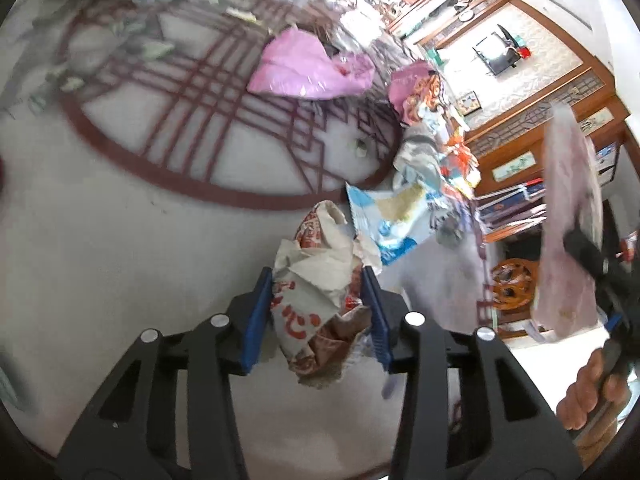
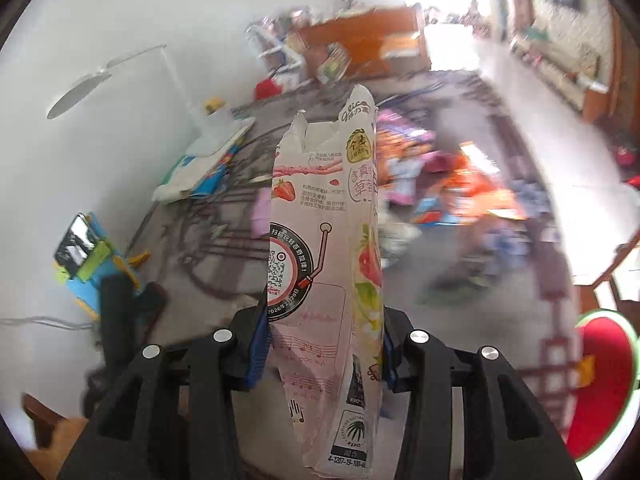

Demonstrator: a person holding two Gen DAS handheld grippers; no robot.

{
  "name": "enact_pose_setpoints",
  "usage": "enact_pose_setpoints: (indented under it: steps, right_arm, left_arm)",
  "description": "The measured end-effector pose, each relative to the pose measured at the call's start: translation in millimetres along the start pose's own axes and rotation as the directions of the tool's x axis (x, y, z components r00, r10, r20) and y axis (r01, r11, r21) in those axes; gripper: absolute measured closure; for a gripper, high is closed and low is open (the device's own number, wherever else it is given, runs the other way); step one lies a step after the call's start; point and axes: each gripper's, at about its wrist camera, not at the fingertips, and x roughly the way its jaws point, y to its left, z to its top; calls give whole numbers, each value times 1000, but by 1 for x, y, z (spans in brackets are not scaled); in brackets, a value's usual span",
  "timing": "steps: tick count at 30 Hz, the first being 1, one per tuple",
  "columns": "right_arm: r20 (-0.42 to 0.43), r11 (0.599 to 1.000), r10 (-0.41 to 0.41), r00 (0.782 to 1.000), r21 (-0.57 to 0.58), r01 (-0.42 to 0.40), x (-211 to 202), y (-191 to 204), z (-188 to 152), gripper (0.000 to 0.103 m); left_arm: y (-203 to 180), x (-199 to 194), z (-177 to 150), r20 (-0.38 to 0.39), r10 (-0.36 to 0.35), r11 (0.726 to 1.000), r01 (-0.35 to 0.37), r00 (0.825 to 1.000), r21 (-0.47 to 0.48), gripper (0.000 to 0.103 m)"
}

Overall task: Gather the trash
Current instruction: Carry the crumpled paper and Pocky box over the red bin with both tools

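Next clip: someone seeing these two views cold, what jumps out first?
Each gripper holds a piece of trash right in front of its camera: the left gripper clamps a crumpled paper wrapper, and the right gripper pinches a tall pink strawberry snack box with a torn top. Behind the wrapper, a bright pink plastic bag and a heap of colourful wrappers litter the table with its dark red lattice pattern.

Crumpled wrapper (image 1: pixel 316 300) and torn pink carton (image 2: pixel 324 280) (upright), both clamped.
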Motion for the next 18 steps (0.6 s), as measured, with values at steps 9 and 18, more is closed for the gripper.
enact_pose_setpoints:
  steps: [9,18]
  right_arm:
    - [77,988,-84,993,134,73,-13,-76,-45,61]
    - [107,984,-103,989,154,86,-23,-97,-46,60]
  left_arm:
    - [-22,-26,3,199,174,974,-198,964,107,64]
    - [-90,-42,-3,303,158,949,-229,940,215,64]
